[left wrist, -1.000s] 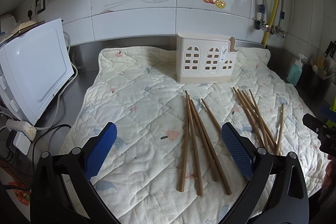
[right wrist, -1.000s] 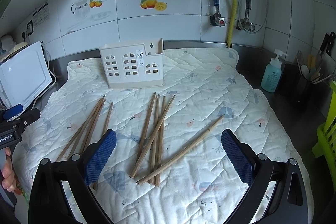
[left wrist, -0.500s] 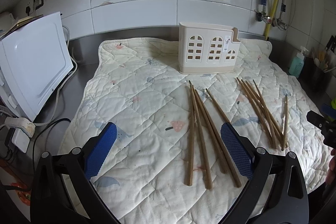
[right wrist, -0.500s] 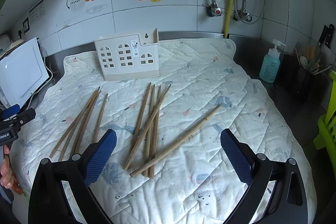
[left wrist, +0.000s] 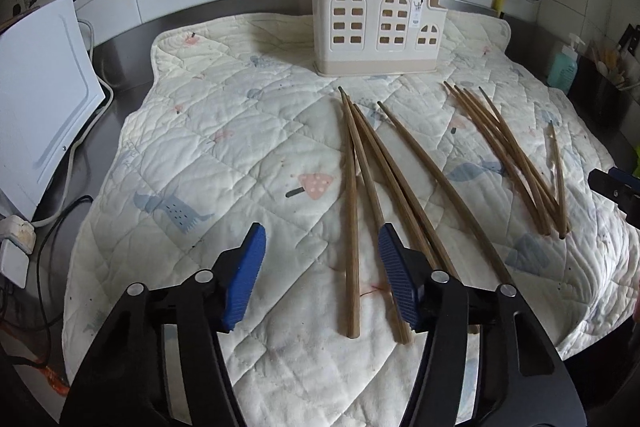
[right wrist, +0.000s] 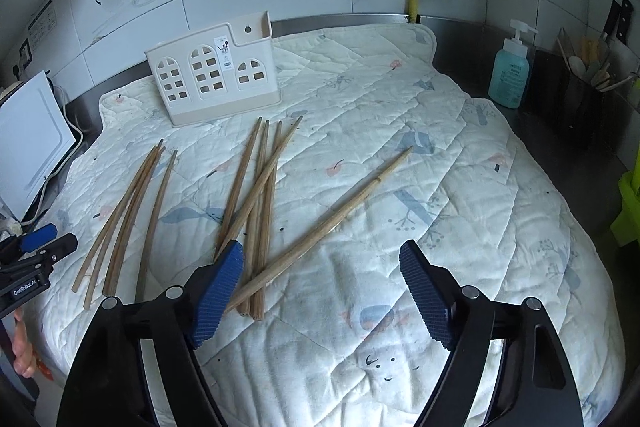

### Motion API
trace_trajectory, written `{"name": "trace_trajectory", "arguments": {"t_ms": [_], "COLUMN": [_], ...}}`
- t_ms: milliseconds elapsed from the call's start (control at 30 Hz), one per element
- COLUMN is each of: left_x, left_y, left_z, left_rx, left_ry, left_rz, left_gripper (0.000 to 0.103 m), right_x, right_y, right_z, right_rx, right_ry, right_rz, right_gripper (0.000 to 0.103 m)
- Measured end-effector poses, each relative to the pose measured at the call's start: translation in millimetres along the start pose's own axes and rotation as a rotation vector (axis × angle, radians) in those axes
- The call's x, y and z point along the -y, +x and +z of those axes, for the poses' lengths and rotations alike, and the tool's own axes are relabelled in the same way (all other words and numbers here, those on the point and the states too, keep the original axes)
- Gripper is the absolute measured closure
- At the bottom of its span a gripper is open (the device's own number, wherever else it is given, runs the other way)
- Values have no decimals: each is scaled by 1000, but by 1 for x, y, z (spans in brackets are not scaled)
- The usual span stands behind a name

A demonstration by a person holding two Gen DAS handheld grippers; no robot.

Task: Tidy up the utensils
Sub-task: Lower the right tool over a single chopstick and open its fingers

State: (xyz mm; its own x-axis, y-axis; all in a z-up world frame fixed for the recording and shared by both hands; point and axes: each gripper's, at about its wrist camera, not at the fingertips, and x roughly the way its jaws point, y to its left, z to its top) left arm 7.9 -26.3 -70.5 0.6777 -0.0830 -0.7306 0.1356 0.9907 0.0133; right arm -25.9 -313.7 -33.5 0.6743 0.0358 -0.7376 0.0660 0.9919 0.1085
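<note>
Several brown wooden chopsticks lie in two loose bunches on a quilted mat (left wrist: 224, 155). The left bunch (left wrist: 352, 211) lies between my left gripper's (left wrist: 322, 277) open pads. The right bunch (left wrist: 516, 163) lies farther right. A cream utensil holder (left wrist: 378, 25) with arched windows stands upright at the mat's back. In the right wrist view, my right gripper (right wrist: 322, 293) is open and empty above the mat, its left pad over the ends of the middle bunch (right wrist: 260, 203). One paler chopstick (right wrist: 332, 219) lies slanted between its pads. The holder (right wrist: 212, 79) stands at the back left.
A white appliance (left wrist: 36, 99) and cables stand left of the mat. A teal soap bottle (right wrist: 510, 73) and a dark pot of utensils (right wrist: 580, 95) stand at the right. A tiled wall with pipes rises behind. Steel counter borders the mat.
Both grippers have moved forward and lower over the mat towards the chopsticks. Their pads stand closer together than before, the left ones most. The chopsticks and holder have not moved.
</note>
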Motion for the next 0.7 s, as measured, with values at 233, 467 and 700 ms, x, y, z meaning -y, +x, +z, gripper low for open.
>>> {"name": "trace_trajectory", "arguments": {"t_ms": [233, 467, 700], "left_x": [4, 6, 3], "left_y": [24, 33, 35], "left_z": [-3, -2, 0], "left_rx": [-58, -53, -40], "left_ry": [10, 27, 24], "left_rz": [-8, 41, 16], "left_gripper": [67, 79, 79], "right_x": [4, 7, 6], "right_y": [12, 22, 26], "right_z": [-2, -2, 0], "right_rx": [-35, -56, -63], "right_ry": [21, 33, 37], "right_rz": [8, 5, 5], "right_gripper": [34, 39, 42]}}
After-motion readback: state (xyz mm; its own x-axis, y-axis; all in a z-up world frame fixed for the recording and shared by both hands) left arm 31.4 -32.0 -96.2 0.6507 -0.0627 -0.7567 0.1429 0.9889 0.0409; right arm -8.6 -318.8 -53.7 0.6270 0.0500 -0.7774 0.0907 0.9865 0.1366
